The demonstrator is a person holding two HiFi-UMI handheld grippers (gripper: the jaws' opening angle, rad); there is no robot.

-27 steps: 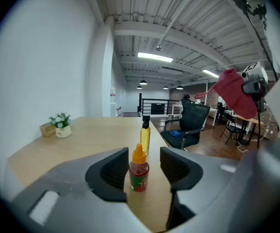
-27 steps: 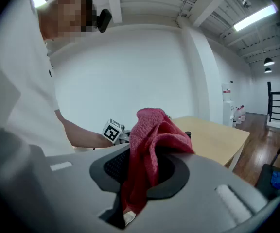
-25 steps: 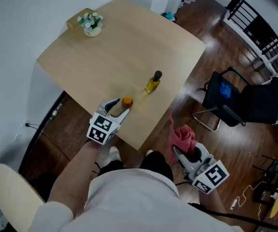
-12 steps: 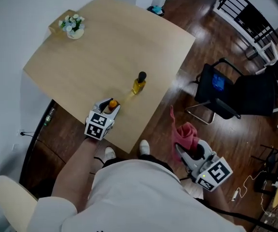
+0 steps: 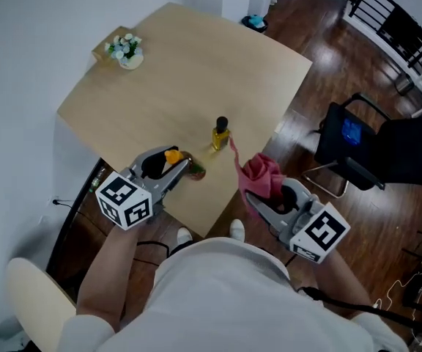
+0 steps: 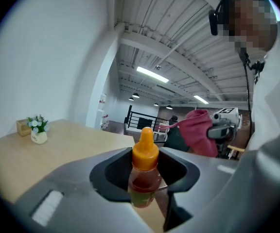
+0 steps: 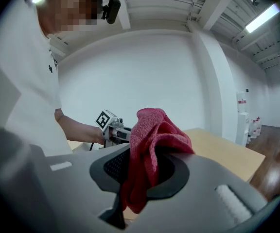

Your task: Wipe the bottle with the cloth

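Observation:
A small bottle with an orange cap [image 5: 173,155] and dark red liquid is held off the table, with my left gripper [image 5: 176,166] shut on it. In the left gripper view the bottle [image 6: 144,171] stands upright between the jaws. My right gripper [image 5: 264,196] is shut on a red cloth [image 5: 261,173], which bunches above the jaws and trails a strip upward. In the right gripper view the cloth [image 7: 152,147] fills the jaw gap and hangs below it. The two grippers face each other, a short way apart, above the table's near edge.
A second bottle with yellow liquid and a black cap [image 5: 220,133] stands on the wooden table [image 5: 182,72] near its front edge, between the grippers. A small potted plant [image 5: 127,48] sits at the far left corner. A black chair [image 5: 357,141] stands on the floor at right.
My left gripper has lifted the orange-capped bottle off the table and drawn it back. My right gripper has risen with the cloth and come in toward the left one.

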